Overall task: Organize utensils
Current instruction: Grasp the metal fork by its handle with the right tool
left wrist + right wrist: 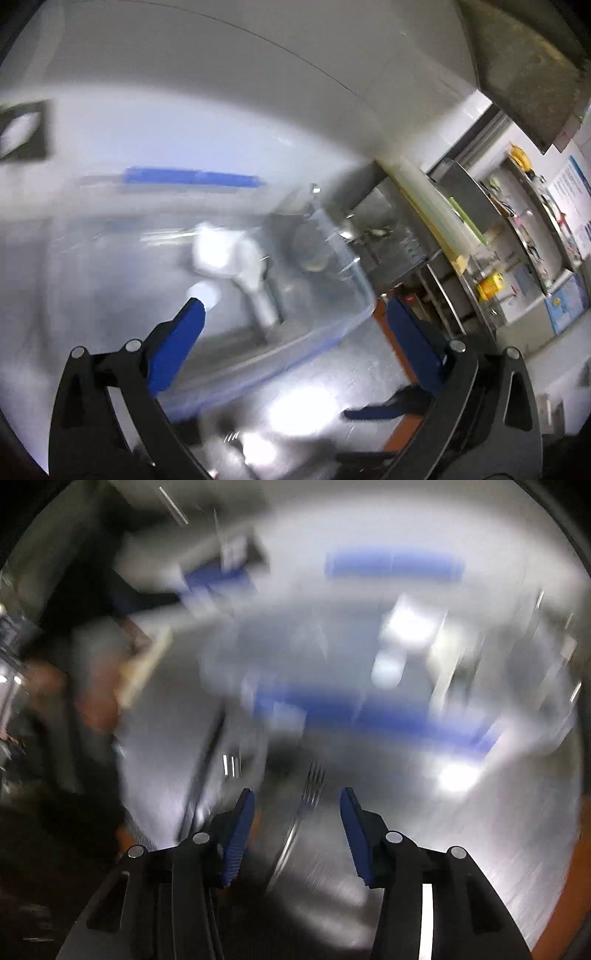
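Note:
In the left wrist view a clear plastic container with a bluish rim sits on the steel table, blurred. White utensils lie inside it. My left gripper is open wide just in front of the container, with nothing between its blue fingers. The right wrist view shows a metal fork lying flat on the table, tines pointing away. My right gripper is open over it, the fork passing between the pads without touching them. Beyond it the same container shows as a blue-edged blur.
Steel table surface with bright glare and an orange edge. Metal shelves crowded with small items stand to the right. A blurred hand is at the left of the right wrist view. A blue strip lies behind the container.

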The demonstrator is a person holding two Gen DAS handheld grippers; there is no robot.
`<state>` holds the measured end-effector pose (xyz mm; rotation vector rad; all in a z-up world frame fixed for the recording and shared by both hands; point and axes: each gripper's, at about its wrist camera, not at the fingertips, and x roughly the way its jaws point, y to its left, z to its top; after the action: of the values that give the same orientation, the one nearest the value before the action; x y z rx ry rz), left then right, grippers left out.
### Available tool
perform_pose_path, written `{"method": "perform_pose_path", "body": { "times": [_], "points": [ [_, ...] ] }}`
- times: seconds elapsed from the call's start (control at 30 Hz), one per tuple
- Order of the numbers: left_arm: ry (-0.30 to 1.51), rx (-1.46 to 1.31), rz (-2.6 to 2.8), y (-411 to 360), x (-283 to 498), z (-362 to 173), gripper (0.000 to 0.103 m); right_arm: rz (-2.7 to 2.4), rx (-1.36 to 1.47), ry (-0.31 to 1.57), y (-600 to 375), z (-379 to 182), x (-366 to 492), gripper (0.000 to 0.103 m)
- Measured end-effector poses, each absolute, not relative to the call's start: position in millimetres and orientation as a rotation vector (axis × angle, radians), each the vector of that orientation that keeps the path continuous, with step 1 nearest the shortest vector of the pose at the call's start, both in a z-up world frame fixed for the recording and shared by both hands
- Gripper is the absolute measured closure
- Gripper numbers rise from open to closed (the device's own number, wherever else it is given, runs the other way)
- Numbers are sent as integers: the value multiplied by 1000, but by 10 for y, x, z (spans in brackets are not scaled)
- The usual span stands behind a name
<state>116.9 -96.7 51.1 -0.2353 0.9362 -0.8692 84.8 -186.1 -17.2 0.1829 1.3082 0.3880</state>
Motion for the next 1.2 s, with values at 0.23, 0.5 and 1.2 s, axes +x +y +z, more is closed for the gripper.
{"method": "perform_pose_path", "body": {
  "times": [0.23, 0.5, 1.2],
  "points": [
    [1100, -291, -739, -275, 860, -76, 8, 307, 241, 1520, -1396, -1100, 591, 61],
    [1237, -379, -736, -170, 685, -664, 8, 191, 217, 1466, -1348, -1359, 736, 71],
    [1414, -62, -1072, -905, -271, -1279, 8, 217, 763, 1398, -2228, -1487, 733, 96]
  ]
}}
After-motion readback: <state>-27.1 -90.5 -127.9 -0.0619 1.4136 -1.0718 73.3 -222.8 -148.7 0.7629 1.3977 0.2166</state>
